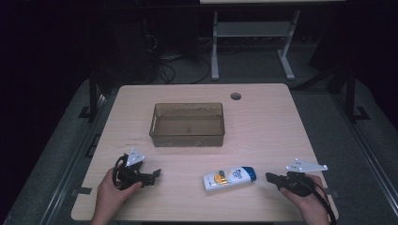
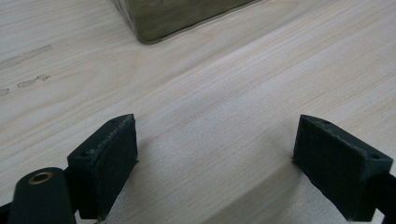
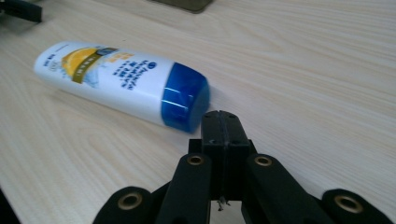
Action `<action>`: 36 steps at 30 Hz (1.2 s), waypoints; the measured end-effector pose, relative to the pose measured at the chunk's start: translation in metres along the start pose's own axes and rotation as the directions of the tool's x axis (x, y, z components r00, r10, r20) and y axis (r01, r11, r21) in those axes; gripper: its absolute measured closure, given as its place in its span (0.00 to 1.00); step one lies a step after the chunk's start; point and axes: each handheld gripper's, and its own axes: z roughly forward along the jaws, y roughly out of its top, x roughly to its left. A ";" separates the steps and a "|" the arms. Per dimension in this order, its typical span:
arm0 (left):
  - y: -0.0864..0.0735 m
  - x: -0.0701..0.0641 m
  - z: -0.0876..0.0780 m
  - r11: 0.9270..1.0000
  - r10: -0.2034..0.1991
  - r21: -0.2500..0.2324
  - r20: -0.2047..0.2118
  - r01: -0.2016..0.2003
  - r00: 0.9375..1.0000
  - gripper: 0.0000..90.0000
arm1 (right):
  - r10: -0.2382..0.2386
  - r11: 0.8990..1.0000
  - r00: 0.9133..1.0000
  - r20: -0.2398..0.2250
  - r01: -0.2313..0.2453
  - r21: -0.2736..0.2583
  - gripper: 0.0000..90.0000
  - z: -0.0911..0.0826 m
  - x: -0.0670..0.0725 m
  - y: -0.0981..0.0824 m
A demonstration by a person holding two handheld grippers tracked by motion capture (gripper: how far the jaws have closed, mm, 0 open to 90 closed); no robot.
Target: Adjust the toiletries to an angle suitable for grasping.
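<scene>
A white bottle with a blue cap (image 1: 229, 178) lies on its side on the light wooden table (image 1: 263, 122), toward the front. In the right gripper view the bottle (image 3: 121, 81) rests just ahead of my right gripper (image 3: 221, 116), whose jaws are pressed together with nothing between them, a little short of the blue cap. From above, the right gripper (image 1: 270, 177) points left at the bottle's cap end. My left gripper (image 1: 157, 173) sits at the front left, its jaws wide apart over bare wood (image 2: 215, 140).
A translucent brown rectangular bin (image 1: 187, 124) stands at the table's middle, its corner (image 2: 154, 23) showing ahead of the left gripper. A round cable hole (image 1: 235, 96) is at the back right. A white desk frame (image 1: 253, 42) stands beyond the table.
</scene>
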 end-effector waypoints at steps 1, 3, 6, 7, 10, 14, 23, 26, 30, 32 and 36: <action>0.000 0.000 0.000 1.000 0.000 0.000 0.000 0.000 1.000 0.14 | -0.006 1.000 1.000 -0.005 0.006 0.001 1.00 0.001 0.001 0.000; 0.000 0.000 0.000 1.000 0.000 0.000 0.000 0.000 1.000 0.14 | -0.017 1.000 1.000 -0.026 0.018 0.008 1.00 0.003 0.006 0.001; 0.000 0.000 0.000 1.000 0.000 0.001 0.000 0.000 1.000 0.14 | -0.031 0.999 0.998 -0.049 0.031 0.015 1.00 0.007 0.011 0.002; 0.000 0.000 0.000 1.000 0.000 0.000 0.000 0.000 1.000 0.14 | -0.037 0.999 0.998 -0.056 0.038 0.016 1.00 0.008 0.012 0.003; 0.000 0.000 0.000 1.000 0.001 0.000 0.000 -0.001 1.000 0.14 | -0.045 0.999 0.996 -0.074 0.047 0.018 1.00 0.010 0.015 0.003; 0.000 0.000 0.000 1.000 0.000 0.000 0.000 0.000 1.000 0.14 | -0.054 0.998 0.994 -0.091 0.056 0.024 1.00 0.014 0.019 0.004; 0.000 0.000 0.000 1.000 0.000 0.001 0.000 0.000 1.000 0.14 | -0.068 0.996 0.992 -0.108 0.074 0.048 1.00 0.024 0.024 0.005; 0.000 0.000 0.000 1.000 0.001 0.001 -0.001 -0.001 1.000 0.14 | -0.072 0.996 0.992 -0.108 0.077 0.051 1.00 0.026 0.024 0.005; 0.000 0.000 0.000 1.000 0.000 0.001 0.000 0.000 1.000 0.14 | -0.070 0.996 0.992 -0.104 0.076 0.054 1.00 0.029 0.024 0.006; 0.000 0.000 0.000 1.000 0.001 0.001 0.000 -0.001 1.000 0.14 | -0.070 0.996 0.993 -0.099 0.075 0.054 1.00 0.030 0.023 0.006; 0.000 0.000 0.000 1.000 0.001 0.001 -0.001 -0.001 1.000 0.14 | -0.073 0.995 0.993 -0.094 0.079 0.056 1.00 0.033 0.022 0.007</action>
